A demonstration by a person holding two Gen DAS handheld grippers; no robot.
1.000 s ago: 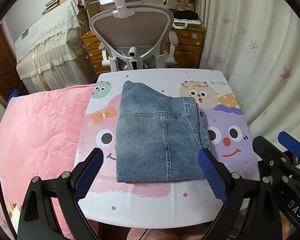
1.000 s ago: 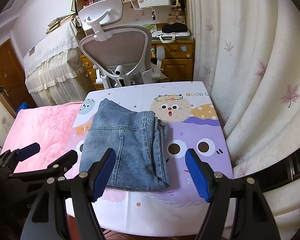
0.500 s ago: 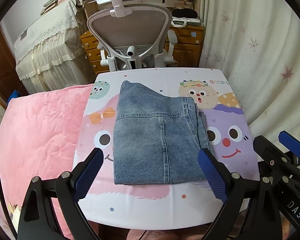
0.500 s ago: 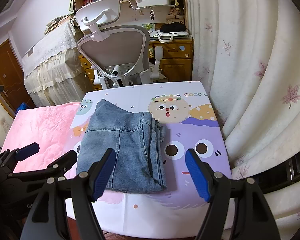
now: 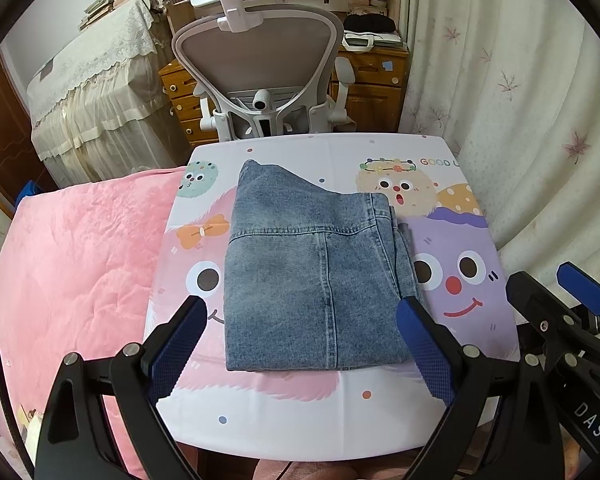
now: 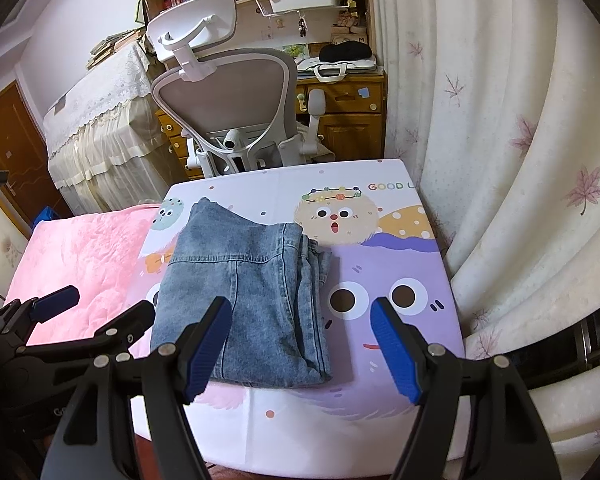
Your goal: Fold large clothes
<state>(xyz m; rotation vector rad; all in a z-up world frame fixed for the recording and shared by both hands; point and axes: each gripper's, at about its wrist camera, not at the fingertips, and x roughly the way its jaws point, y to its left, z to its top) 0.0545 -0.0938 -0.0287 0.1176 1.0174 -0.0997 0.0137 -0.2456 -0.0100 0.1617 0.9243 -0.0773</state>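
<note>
The folded denim garment (image 5: 316, 276) is lying flat on the cartoon-print table (image 5: 292, 420), toward its left side; the left gripper (image 5: 300, 344) and right gripper (image 6: 302, 344) are hovering near, fingers spread wide, holding nothing.

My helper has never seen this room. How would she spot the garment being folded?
Find the table with the cartoon-monster cloth in front of the grey office chair. At its middle lies the folded denim garment, the only blue denim there, right of the pink blanket.
</note>
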